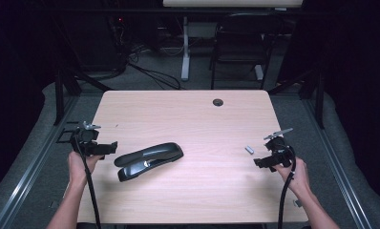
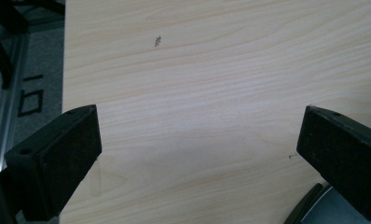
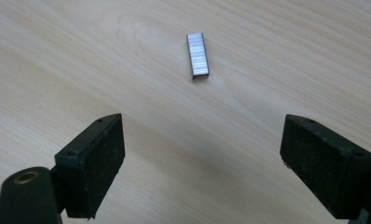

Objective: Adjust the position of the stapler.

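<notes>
A black stapler point(image 1: 149, 160) lies open on the light wooden table point(image 1: 188, 114), left of centre. A short strip of silver staples point(image 1: 249, 150) rests on the wood at the right. My left gripper point(image 1: 112, 146) hovers just left of the stapler, held open with nothing between its jaws. In the left gripper view the jaws stand wide over bare wood and a corner of the stapler point(image 2: 314, 207) shows at the lower right. My right gripper point(image 1: 258, 162) is open near the right edge, a little short of the staple strip point(image 3: 197, 55), which lies ahead of its empty jaws.
A round cable hole point(image 1: 218, 102) sits near the table's far edge. Beyond the table stand a black chair point(image 1: 240, 43) and a white desk leg point(image 1: 185, 47). Metal rails point(image 1: 30, 162) run along both sides of the table, with grey floor around.
</notes>
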Demonstrator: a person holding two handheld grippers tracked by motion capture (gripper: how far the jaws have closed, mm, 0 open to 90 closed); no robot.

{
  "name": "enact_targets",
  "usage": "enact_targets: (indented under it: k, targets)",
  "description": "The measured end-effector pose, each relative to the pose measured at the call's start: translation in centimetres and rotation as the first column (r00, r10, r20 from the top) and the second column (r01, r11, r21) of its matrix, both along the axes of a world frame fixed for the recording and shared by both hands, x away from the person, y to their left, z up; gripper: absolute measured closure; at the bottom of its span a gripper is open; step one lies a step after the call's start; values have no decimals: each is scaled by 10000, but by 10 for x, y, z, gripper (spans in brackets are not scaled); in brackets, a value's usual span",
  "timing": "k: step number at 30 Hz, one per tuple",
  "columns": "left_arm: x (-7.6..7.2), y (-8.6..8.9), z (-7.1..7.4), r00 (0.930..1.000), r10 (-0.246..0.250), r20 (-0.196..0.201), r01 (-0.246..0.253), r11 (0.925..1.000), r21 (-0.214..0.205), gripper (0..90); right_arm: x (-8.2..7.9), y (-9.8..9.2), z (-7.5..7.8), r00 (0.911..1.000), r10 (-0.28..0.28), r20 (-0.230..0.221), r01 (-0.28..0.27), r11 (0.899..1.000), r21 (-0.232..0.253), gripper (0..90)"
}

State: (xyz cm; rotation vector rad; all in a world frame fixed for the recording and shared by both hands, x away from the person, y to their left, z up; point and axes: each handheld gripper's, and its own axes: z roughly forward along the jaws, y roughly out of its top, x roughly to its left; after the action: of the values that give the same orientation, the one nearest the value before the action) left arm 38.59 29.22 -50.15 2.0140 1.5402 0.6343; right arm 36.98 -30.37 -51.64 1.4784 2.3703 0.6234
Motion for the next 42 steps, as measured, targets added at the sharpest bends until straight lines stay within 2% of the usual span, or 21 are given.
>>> enact_targets:
  k: [3, 5, 7, 9, 11, 12, 13, 14, 17, 18, 19, 23, 24, 29, 31, 33, 35, 36, 40, 41, 42]
  targets:
    - [-5, 6, -4, 9998, -7, -191, 0, 9995, -332, 0, 1, 4, 2, 9999, 85, 142, -84, 9999, -65, 134]
    - [-6, 8, -5, 9994, -122, -310, 107, 9988, -475, 11, 0, 8, 4, 9995, 254, 208, -247, 9992, -326, 135]
    - [-7, 7, -5, 9989, -353, -316, 340, 9986, -406, 98, 0, 11, 5, 9993, 260, 261, -249, 9988, -425, 134]
    - [-7, 4, -3, 9963, -804, -297, 794, 9963, -327, 220, 0, 13, 6, 9992, 238, 322, -226, 9991, -357, 134]
    - [-8, 0, 1, 9905, -1341, -306, 1338, 9909, -136, 352, 0, 14, 7, 9987, 299, 419, -277, 9983, -521, 135]
    - [-9, -3, 2, 9867, -1609, -241, 1605, 9868, -196, 375, 0, 14, 7, 9986, 325, 416, -303, 9982, -521, 135]
    - [-9, -3, 2, 9867, -1609, -241, 1605, 9868, -196, 433, 0, 14, 7, 9986, 325, 416, -303, 9982, -521, 135]
    - [-11, -8, 4, 9791, -2027, -194, 2019, 9788, -351, 477, -3, 12, 5, 9990, 294, 347, -275, 9982, -534, 136]
    - [-13, -16, 3, 9644, -2625, -313, 2619, 9648, -237, 565, -5, 8, 4, 9993, 232, 298, -219, 9989, -422, 136]
    - [-13, -18, 3, 9630, -2675, -323, 2666, 9634, -285, 594, -5, 7, 4, 9992, 218, 323, -205, 9990, -409, 137]
    - [-14, -20, 3, 9582, -2833, -400, 2826, 9590, -231, 620, -5, 7, 5, 9992, 210, 328, -198, 9991, -372, 137]
    - [-17, -25, 7, 9542, -2965, -407, 2959, 9550, -203, 765, -3, 9, 3, 9994, 303, 158, -300, 9993, -211, 137]
    - [-18, -26, 7, 9530, -3002, -398, 2997, 9539, -189, 792, -2, 9, 2, 9992, 403, 68, -401, 9987, -319, 137]
    - [-27, -30, 9, 9396, -3353, -685, 3350, 9421, -157, 856, 1, 12, 1, 9985, 539, 43, -537, 9981, -308, 137]
    - [-27, -33, 9, 9318, -3533, -834, 3532, 9354, -174, 869, 0, 14, 3, 9980, 637, 17, -636, 9976, -290, 137]
    - [-27, -34, 9, 9319, -3524, -858, 3528, 9356, -118, 892, 0, 15, 2, 9977, 659, 131, -655, 9974, -308, 137]
    - [-27, -35, 9, 9345, -3466, -813, 3441, 9379, -433, 900, -2, 14, 3, 9979, 629, 144, -623, 9974, -363, 137]
    - [-27, -35, 9, 9334, -3491, -828, 3464, 9370, -455, 900, -2, 14, 3, 9982, 588, 78, -585, 9979, -260, 137]
    - [-26, -34, 9, 9219, -3735, -1027, 3699, 9275, -536, 900, -1, 14, 2, 9980, 635, 71, -632, 9973, -376, 137]
    - [-26, -34, 9, 9219, -3735, -1027, 3699, 9275, -536, 900, -1, 14, 2, 9980, 635, 71, -632, 9973, -376, 137]
    - [-26, -35, 10, 9136, -3882, -1214, 3834, 9215, -612, 900, -1, 15, 2, 9973, 731, 26, -729, 9966, -383, 137]
